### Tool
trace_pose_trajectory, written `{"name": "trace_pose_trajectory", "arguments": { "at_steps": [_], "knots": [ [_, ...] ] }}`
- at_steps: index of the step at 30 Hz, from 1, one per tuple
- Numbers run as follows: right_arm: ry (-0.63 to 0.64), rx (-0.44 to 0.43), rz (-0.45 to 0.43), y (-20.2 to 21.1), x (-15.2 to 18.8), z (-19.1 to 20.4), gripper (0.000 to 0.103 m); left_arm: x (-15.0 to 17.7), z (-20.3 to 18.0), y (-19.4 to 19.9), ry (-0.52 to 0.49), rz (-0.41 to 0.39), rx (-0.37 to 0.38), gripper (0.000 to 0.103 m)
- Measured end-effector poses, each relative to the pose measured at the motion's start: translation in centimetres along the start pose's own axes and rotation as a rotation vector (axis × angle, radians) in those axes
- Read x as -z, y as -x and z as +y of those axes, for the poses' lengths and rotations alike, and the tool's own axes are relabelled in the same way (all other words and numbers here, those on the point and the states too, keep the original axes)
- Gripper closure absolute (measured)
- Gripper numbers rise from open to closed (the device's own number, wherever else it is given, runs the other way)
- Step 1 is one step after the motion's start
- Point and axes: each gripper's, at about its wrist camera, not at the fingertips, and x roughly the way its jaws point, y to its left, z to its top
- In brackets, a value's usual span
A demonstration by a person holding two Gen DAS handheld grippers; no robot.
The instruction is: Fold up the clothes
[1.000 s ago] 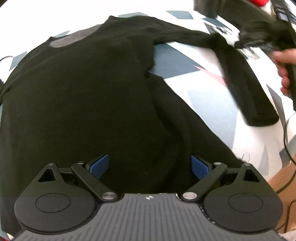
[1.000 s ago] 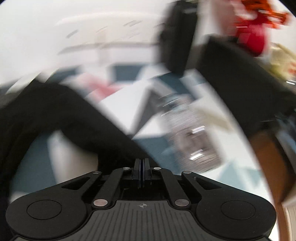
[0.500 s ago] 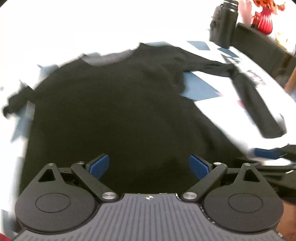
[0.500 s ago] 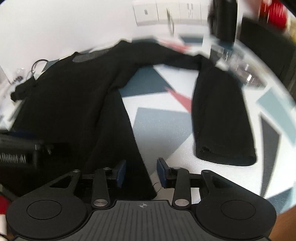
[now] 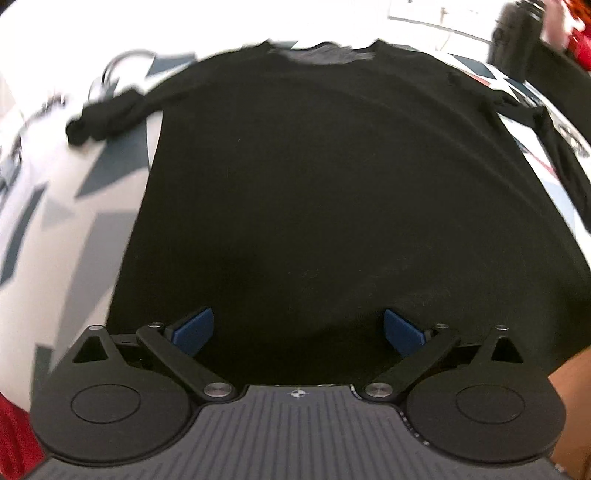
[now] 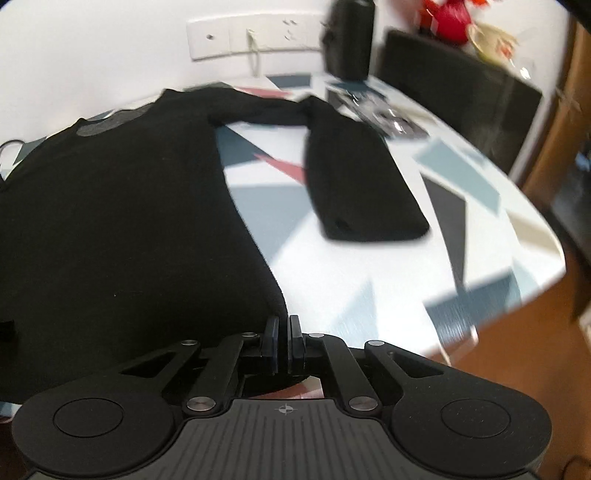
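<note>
A black long-sleeved shirt lies flat on the patterned tablecloth, collar toward the wall. Its left sleeve is bunched up. Its right sleeve is bent back toward me. My left gripper hovers over the near hem with its jaws opening wide. Cloth shows beneath the blue pads, but they do not press on it. My right gripper is shut on the shirt's near right hem corner.
A black bottle and a dark box stand at the back right, with a red vase behind. Shiny packets lie near the sleeve. A cable curls at the back left. The table edge runs on the right.
My left gripper slid left along the hem. My right gripper came away from the sleeve to the hem corner, stood open around it, then shut.
</note>
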Motion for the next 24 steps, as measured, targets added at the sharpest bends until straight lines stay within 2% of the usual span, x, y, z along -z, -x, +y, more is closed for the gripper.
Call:
{"name": "trace_pose_trajectory", "arguments": {
  "at_steps": [1,3,5,7,8,11,13,15,17,19,22,24],
  "knots": [
    [0.003,-0.007,0.013,0.2,0.3,0.0,0.099,-0.1,-0.1,0.0,-0.013,0.000,-0.002,0.002],
    [-0.031,0.001,0.031,0.4,0.5,-0.2,0.091,-0.2,-0.3,0.1,-0.051,-0.002,-0.009,0.002],
    [-0.111,0.008,0.015,0.9,0.1,-1.0,0.083,-0.3,-0.4,0.1,-0.079,-0.003,-0.014,0.002],
    [-0.161,0.013,-0.038,1.6,-0.7,-2.1,0.079,-0.5,-0.6,0.2,-0.079,0.003,-0.010,0.002],
    [-0.173,0.018,-0.057,1.6,-1.4,-2.6,0.073,-0.6,-0.7,0.2,-0.076,0.007,-0.008,0.002],
    [-0.228,0.038,-0.086,0.5,-3.2,-4.8,0.062,-0.5,-2.2,0.9,-0.128,0.009,0.061,0.002],
    [-0.268,0.133,-0.111,-1.1,-4.5,-6.1,0.059,-0.5,-3.9,1.6,-0.190,-0.017,0.080,0.002],
    [-0.302,0.232,-0.137,-2.5,-5.7,-7.2,0.046,-0.5,-5.6,2.4,-0.248,-0.043,0.090,0.002],
    [-0.308,0.298,-0.158,-3.8,-6.6,-8.0,0.039,-0.8,-6.7,3.0,-0.266,-0.047,0.107,0.002],
    [-0.295,0.302,-0.145,-4.9,-7.0,-8.4,0.046,-1.1,-7.5,3.7,-0.269,-0.053,0.143,0.002],
    [-0.274,0.281,-0.137,-6.1,-7.3,-8.8,0.067,-1.4,-8.3,5.3,-0.294,-0.103,0.163,0.002],
    [-0.261,0.244,-0.122,-6.1,-7.9,-8.5,0.099,-1.6,-8.3,6.3,-0.316,-0.146,0.166,0.002]
  ]
}}
